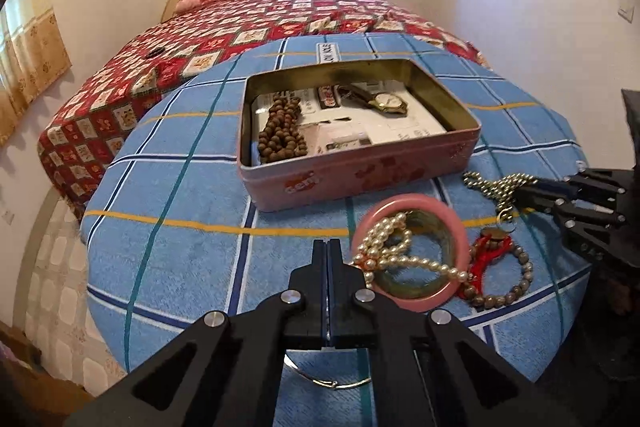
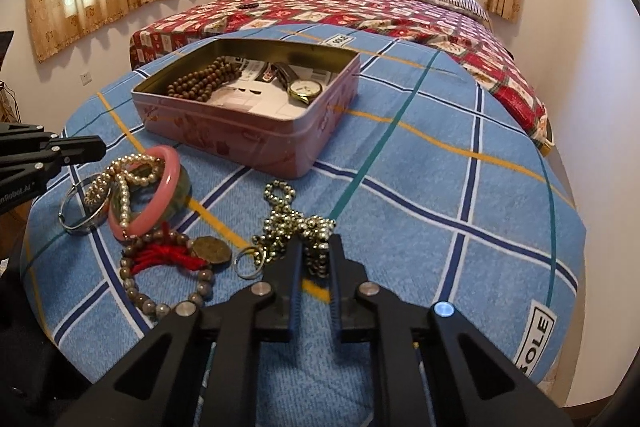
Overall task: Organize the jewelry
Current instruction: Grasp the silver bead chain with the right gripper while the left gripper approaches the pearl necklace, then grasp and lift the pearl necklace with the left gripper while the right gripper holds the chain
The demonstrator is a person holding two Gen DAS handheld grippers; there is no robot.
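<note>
Pinching the metallic ball-bead chain [image 2: 298, 223] low centre, my right gripper [image 2: 315, 247] has its jaws nearly together on the beads. Left gripper [image 1: 327, 247] jaws pressed flat together, nothing between them. Pink glossy bangle [image 1: 416, 251] draped with pearls lies lower right. Pink rectangular tin [image 1: 360, 183] sits upper centre.

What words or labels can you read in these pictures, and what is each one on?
"SOLE": white tag on the blue cloth.
"SOLE", partly readable: second tag behind the tin.
"...nRobot.AI": left hand-held gripper.
Tin's red lettering: blurred.
Papers in tin: too small.
</note>
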